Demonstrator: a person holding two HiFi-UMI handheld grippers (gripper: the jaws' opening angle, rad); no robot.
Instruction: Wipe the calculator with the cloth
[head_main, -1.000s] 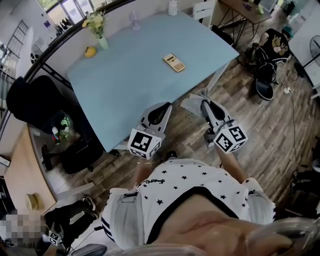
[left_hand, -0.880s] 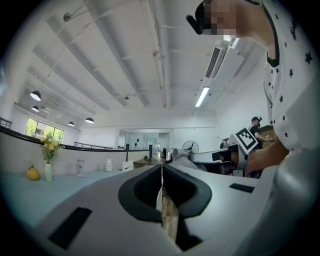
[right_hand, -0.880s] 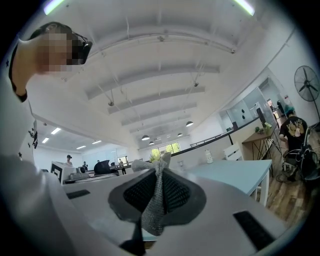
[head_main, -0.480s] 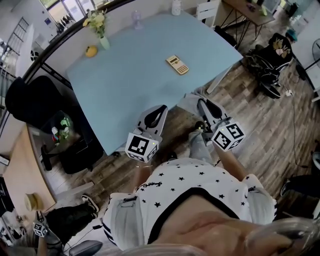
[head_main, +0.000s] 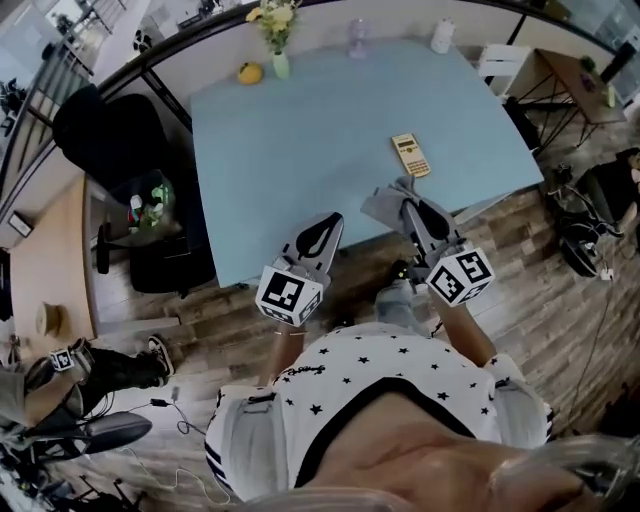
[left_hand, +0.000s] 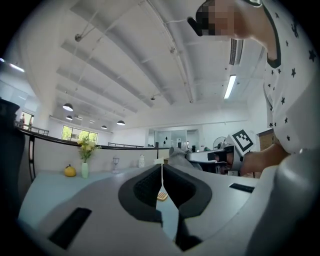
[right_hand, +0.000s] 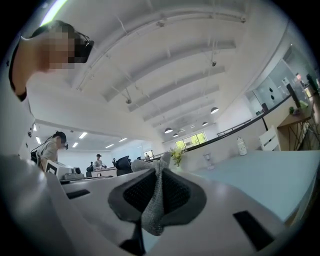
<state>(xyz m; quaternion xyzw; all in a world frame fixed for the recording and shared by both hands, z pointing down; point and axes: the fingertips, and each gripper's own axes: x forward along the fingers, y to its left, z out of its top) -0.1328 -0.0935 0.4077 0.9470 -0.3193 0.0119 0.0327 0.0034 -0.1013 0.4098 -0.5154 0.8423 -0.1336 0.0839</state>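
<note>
A pale blue table (head_main: 300, 150) fills the open office. Over its near edge the left gripper (head_main: 322, 228) is pressed together and empty. The right gripper (head_main: 405, 205) pinches the grey cloth (head_main: 383, 203), likely held ready for wiping. The calculator (head_main: 410, 154) lies just beyond it, untouched.

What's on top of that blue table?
A calculator, a flower vase, a yellow fruit, a glass and a white bottle. The left tool and the cloth hide part of its near edge.

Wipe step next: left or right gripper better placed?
Right. The right gripper holds the cloth in shut jaws and sits nearer the calculator; the left gripper is shut and empty.
</note>
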